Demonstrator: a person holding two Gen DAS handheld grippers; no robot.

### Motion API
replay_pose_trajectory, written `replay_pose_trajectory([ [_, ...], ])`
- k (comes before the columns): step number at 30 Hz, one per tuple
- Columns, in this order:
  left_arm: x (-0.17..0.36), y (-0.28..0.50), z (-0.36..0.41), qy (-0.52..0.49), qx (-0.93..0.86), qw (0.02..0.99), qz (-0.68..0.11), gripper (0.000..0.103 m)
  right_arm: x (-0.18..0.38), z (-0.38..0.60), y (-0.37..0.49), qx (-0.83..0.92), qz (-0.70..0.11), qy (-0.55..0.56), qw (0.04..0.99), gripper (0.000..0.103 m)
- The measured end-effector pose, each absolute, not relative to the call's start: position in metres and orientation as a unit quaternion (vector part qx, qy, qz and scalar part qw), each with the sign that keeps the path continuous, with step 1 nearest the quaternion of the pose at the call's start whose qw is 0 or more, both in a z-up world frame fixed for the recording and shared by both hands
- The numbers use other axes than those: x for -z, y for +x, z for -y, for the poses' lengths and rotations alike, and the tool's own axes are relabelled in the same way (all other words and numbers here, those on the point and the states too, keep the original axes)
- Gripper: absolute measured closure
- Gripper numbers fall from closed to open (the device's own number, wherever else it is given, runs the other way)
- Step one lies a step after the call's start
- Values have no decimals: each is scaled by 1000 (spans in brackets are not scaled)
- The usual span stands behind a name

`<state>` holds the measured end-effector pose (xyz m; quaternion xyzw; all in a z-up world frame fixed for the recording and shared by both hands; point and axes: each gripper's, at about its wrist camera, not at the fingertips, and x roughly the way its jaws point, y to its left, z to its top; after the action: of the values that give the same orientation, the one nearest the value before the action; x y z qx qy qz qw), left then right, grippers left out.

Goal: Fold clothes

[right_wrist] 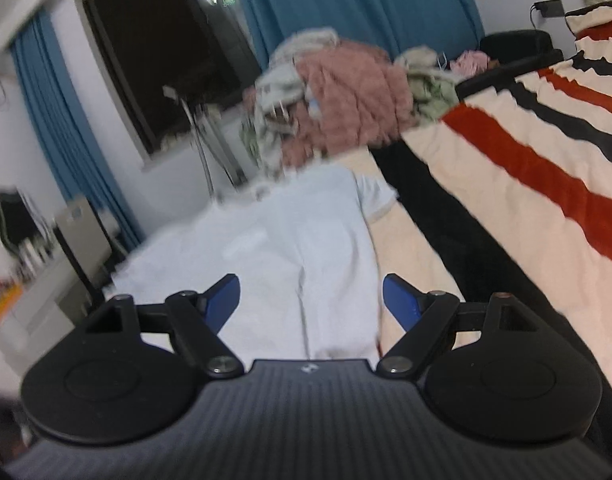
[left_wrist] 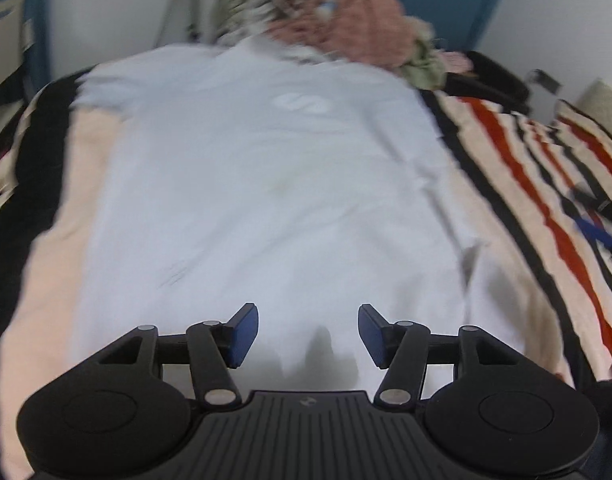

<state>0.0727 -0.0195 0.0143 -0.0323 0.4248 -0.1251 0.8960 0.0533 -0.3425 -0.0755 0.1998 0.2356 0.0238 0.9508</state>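
Observation:
A pale blue-white T-shirt (left_wrist: 258, 184) lies spread flat on the bed, collar at the far end, a faint white logo on its chest. My left gripper (left_wrist: 308, 334) is open and empty, just above the shirt's near hem. In the right wrist view the same shirt (right_wrist: 298, 240) stretches away from me, with one short sleeve at the far right. My right gripper (right_wrist: 311, 300) is open and empty over the shirt's near right part. Both views are motion-blurred.
A striped cream, red and black blanket (left_wrist: 546, 184) covers the bed (right_wrist: 538, 184). A heap of pink and patterned clothes (left_wrist: 346, 20) sits at the far end (right_wrist: 346, 100). Blue curtains (right_wrist: 346, 0), a dark window and a desk stand beyond.

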Motion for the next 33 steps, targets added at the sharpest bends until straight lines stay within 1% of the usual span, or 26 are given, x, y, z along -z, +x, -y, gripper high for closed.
replay_pose_trajectory([
  [4, -7, 84, 36, -52, 134, 909, -392, 42, 99, 317, 62, -61, -314, 169, 932, 27],
  [9, 13, 89, 9, -77, 107, 918, -373, 42, 119, 276, 71, -107, -411, 103, 899, 30],
  [11, 21, 89, -6, -55, 85, 924, -368, 42, 127, 269, 78, -86, -445, 91, 887, 44],
  [12, 24, 90, -12, -54, 78, 924, -370, 42, 132, 269, 83, -72, -462, 94, 879, 45],
  [15, 26, 89, -25, -70, 76, 920, -378, 42, 149, 278, 92, -26, -496, 129, 858, 56],
  [16, 26, 89, -28, -79, 80, 918, -380, 42, 153, 281, 94, -12, -501, 140, 854, 67],
  [17, 26, 87, -30, -80, 78, 919, -377, 42, 155, 284, 94, 0, -504, 152, 850, 80],
  [19, 23, 84, -32, -78, 80, 921, -372, 42, 149, 293, 88, 29, -496, 177, 850, 93],
  [23, 20, 76, -34, -82, 91, 922, -368, 42, 128, 315, 72, 87, -468, 219, 851, 96],
  [28, 15, 67, -33, -82, 95, 926, -356, 41, 114, 334, 52, 131, -460, 237, 845, 96],
  [31, 15, 63, -33, -73, 90, 928, -353, 41, 104, 339, 46, 141, -451, 240, 848, 93],
  [33, 15, 61, -33, -73, 88, 928, -354, 41, 97, 339, 47, 135, -438, 237, 857, 86],
])
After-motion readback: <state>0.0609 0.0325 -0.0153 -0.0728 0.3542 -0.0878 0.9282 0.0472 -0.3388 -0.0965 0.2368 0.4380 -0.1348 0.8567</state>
